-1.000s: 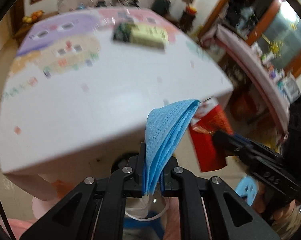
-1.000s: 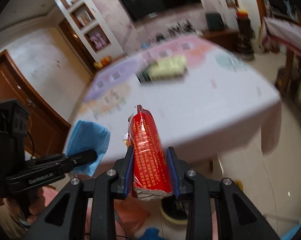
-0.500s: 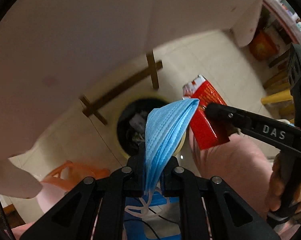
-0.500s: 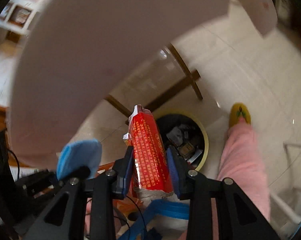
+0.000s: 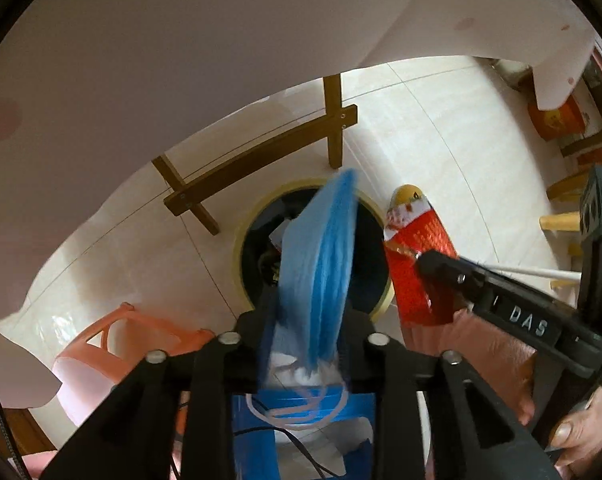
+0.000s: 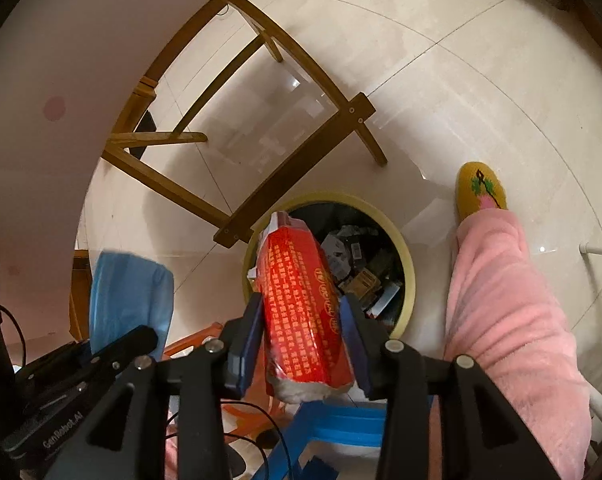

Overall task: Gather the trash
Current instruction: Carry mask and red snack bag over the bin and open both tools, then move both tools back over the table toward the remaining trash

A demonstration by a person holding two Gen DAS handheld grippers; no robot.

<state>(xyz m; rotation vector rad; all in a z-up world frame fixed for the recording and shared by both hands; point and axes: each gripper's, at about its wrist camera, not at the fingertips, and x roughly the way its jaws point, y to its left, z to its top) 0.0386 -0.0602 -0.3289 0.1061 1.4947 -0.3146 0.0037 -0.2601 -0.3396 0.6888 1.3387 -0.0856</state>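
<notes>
Left gripper (image 5: 305, 320): points straight down, fingers parted by a narrow gap that has just been widening; a folded blue face mask (image 5: 321, 264) stands blurred between them, its white ear loops (image 5: 297, 412) dangling below, and no firm pinch on it shows. Right gripper (image 6: 301, 336): tilted steeply down, fingers a moderate width apart and likewise just opening; a red printed wrapper (image 6: 301, 300) with a crumpled silver end sits between the blue pads, daylight showing along at least one side, so the pads no longer clamp it. Below both grippers: a blue plastic stool (image 6: 341, 424), an orange plastic stool (image 5: 113, 340) to the left. Beside the right gripper: a pink fleece trouser leg (image 6: 513, 320) ending in a yellow slipper (image 6: 481, 192). On the tiled floor (image 6: 441, 80) under mask and wrapper: a round waste bin (image 6: 409, 276) with a pale yellow rim and dark liner, partly filled with packaging scraps. Just beyond the bin: wooden crossbars of a table base (image 6: 301, 136). Overhanging the far side: a white tablecloth (image 5: 181, 60) with faint pink dots, draped off the worktop edge.
</notes>
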